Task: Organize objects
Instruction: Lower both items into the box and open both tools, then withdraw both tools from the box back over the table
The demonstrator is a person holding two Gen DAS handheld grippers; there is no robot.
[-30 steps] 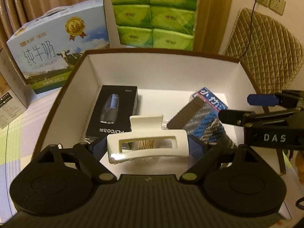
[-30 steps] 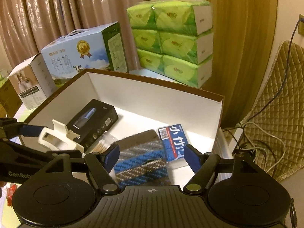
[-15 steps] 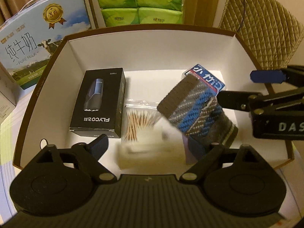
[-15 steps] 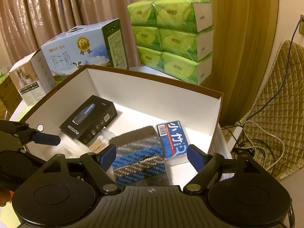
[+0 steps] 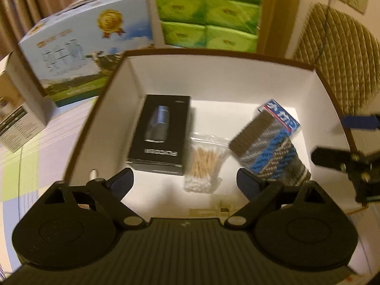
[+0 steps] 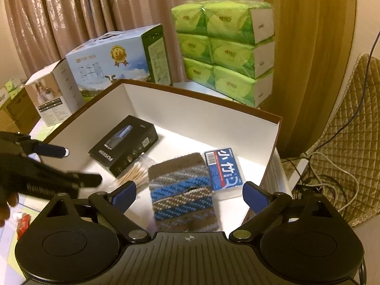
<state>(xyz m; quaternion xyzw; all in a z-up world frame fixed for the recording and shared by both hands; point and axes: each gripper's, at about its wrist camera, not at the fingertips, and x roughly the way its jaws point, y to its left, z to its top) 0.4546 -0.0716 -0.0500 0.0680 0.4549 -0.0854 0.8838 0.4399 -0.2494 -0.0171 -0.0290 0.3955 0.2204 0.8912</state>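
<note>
A white-lined cardboard box [image 5: 213,76] [image 6: 190,114] with a brown rim holds a black shaver box [image 5: 161,135] [image 6: 123,147], a bag of cotton swabs [image 5: 204,163] [image 6: 133,173], a knitted blue-and-grey pouch [image 5: 268,152] [image 6: 182,194] and a blue card pack [image 5: 282,116] [image 6: 223,168]. My left gripper [image 5: 185,182] [image 6: 79,166] hangs open and empty over the box's near left side. A pale blurred shape [image 5: 211,209], probably the white hair clip, lies on the box floor just under it. My right gripper [image 6: 190,196] [image 5: 349,140] is open above the pouch, holding nothing.
Behind the box stand a blue milk carton [image 5: 83,47] [image 6: 114,64], stacked green tissue packs [image 5: 206,11] [image 6: 228,47] and a small white box [image 6: 49,95]. A quilted cushion [image 6: 351,142] and cables [image 6: 332,178] lie to the right. A hand [image 6: 4,204] shows at the left edge.
My left gripper opened and let the white hair clip drop into the box, then drew back toward the near left. The right gripper stayed open and rose slightly.
</note>
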